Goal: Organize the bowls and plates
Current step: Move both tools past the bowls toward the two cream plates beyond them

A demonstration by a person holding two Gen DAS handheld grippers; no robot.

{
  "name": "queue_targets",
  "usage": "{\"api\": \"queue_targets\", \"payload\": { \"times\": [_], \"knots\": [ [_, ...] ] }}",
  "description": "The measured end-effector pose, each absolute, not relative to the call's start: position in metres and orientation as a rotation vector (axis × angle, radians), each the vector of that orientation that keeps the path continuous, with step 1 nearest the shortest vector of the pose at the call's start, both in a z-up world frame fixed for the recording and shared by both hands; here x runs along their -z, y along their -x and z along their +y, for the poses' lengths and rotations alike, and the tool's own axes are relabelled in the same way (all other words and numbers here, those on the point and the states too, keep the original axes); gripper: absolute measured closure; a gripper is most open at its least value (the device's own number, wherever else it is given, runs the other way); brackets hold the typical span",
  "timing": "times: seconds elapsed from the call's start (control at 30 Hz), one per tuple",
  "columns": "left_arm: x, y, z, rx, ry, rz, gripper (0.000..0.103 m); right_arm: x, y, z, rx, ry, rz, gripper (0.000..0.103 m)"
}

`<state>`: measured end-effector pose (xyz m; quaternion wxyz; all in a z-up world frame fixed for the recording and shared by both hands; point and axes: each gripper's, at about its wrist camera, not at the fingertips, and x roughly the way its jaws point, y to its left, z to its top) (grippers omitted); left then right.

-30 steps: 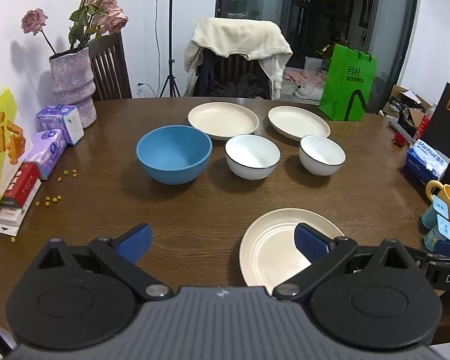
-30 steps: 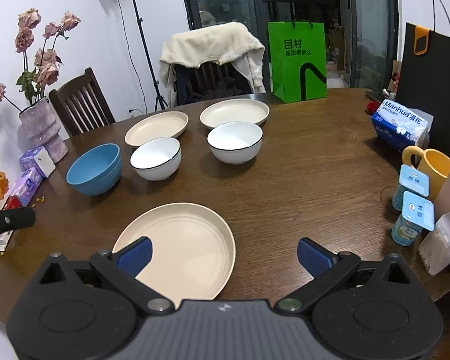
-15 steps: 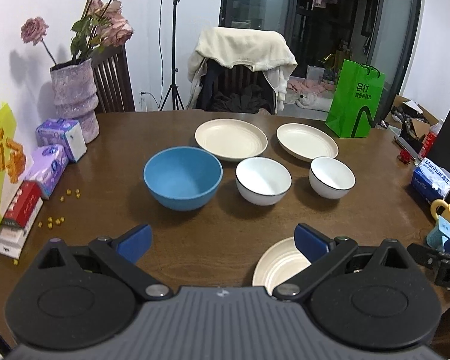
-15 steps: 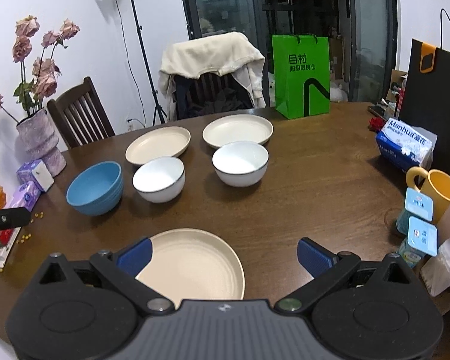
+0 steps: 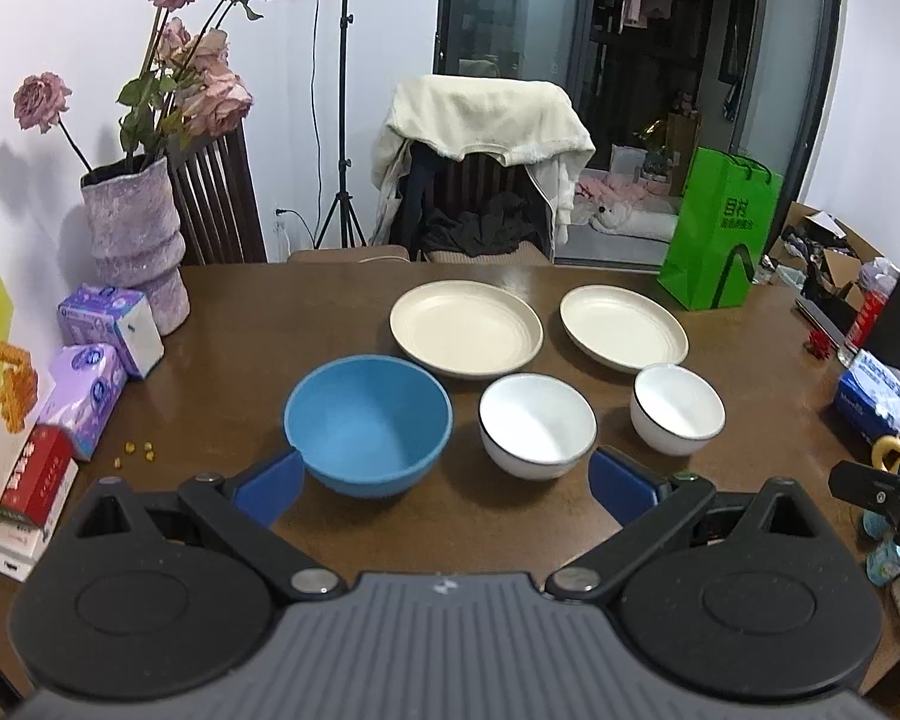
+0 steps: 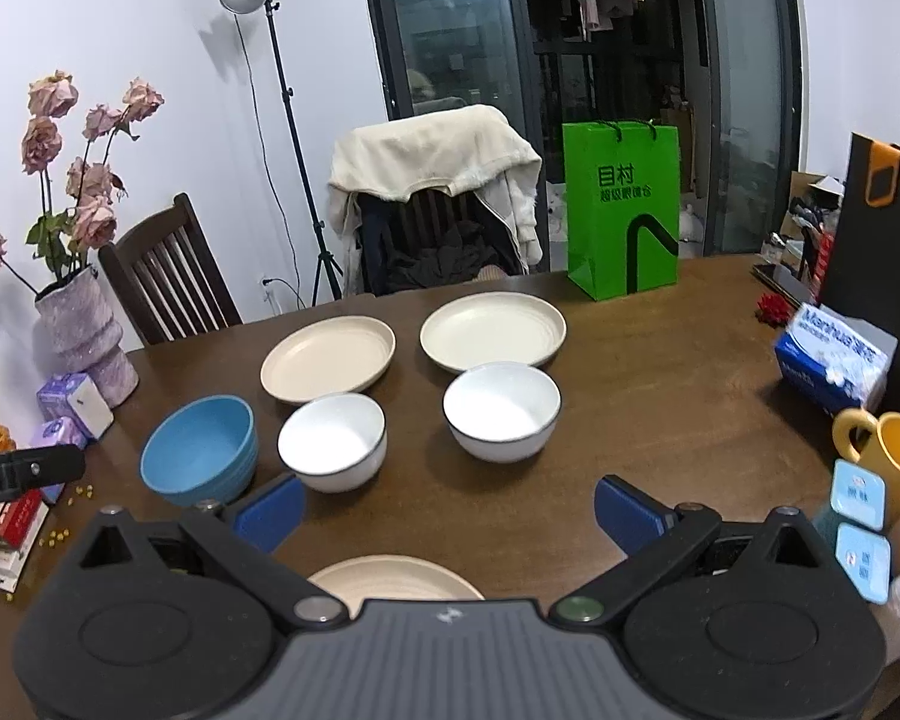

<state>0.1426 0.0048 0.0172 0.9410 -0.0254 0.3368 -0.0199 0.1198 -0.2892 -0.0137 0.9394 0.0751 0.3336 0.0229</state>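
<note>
Three bowls in a row on the worktop, blue bowl leftmost, two white bowls rightward; two cream plates behind; third plate under right claw; left claw and right both spread wide, empty

right gripper hovering, fingers spread | cream plate lying beneath | bowls sitting beyond on table

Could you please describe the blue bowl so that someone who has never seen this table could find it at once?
Start at the purple vase of wilted roses at the table's left edge. A row of three bowls crosses the table's middle; the blue bowl is the nearest to the vase. It is the largest, and the others are white with dark rims.
</note>
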Motion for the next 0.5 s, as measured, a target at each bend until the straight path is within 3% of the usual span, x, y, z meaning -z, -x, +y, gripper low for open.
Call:
{"api": "queue_targets", "payload": {
  "times": [0.5],
  "knots": [
    [-0.031,-0.204,0.016,0.051,0.060,0.657,0.000,0.007,-0.182,-0.276,-0.047,-0.162,0.690,0.000]
  ]
}}
